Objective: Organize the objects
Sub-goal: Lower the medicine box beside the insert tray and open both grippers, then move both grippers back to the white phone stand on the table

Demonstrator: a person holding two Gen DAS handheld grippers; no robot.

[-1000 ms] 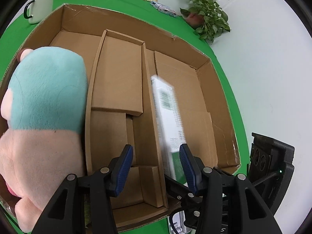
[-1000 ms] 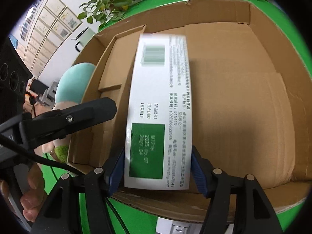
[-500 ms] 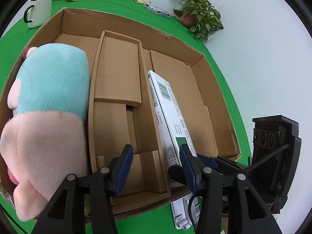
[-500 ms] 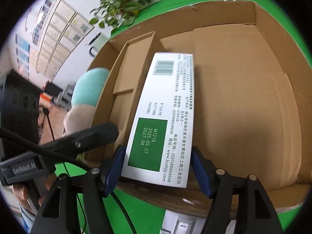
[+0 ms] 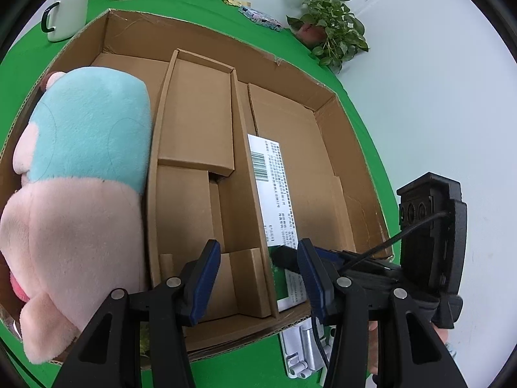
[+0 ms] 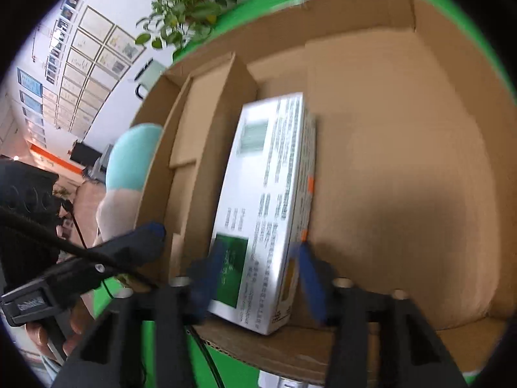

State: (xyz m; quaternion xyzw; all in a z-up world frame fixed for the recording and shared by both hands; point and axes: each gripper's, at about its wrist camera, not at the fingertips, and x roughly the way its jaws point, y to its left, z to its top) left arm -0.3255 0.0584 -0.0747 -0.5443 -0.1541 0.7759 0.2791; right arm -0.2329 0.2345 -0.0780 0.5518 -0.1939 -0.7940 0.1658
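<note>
A white carton with green label (image 6: 268, 207) lies in the right compartment of the cardboard box (image 5: 290, 74), against the divider; it also shows in the left wrist view (image 5: 274, 190). My right gripper (image 6: 258, 278) stands around the carton's near end with its jaws spread, apart from its sides. My left gripper (image 5: 258, 278) is open and empty above the box's near edge, over the middle compartment. A pink and teal plush toy (image 5: 74, 177) fills the left compartment.
Smaller cardboard inserts (image 5: 197, 123) sit in the middle compartment. A white mug (image 5: 68, 9) stands at the far left on the green table (image 5: 200, 6), a potted plant (image 5: 329, 35) at the far right. A white metal piece (image 5: 300, 346) lies near the box front.
The carton has gone down from tilted in the air to lying in the right compartment. My right gripper has opened and let go of it. My left gripper has stayed open.
</note>
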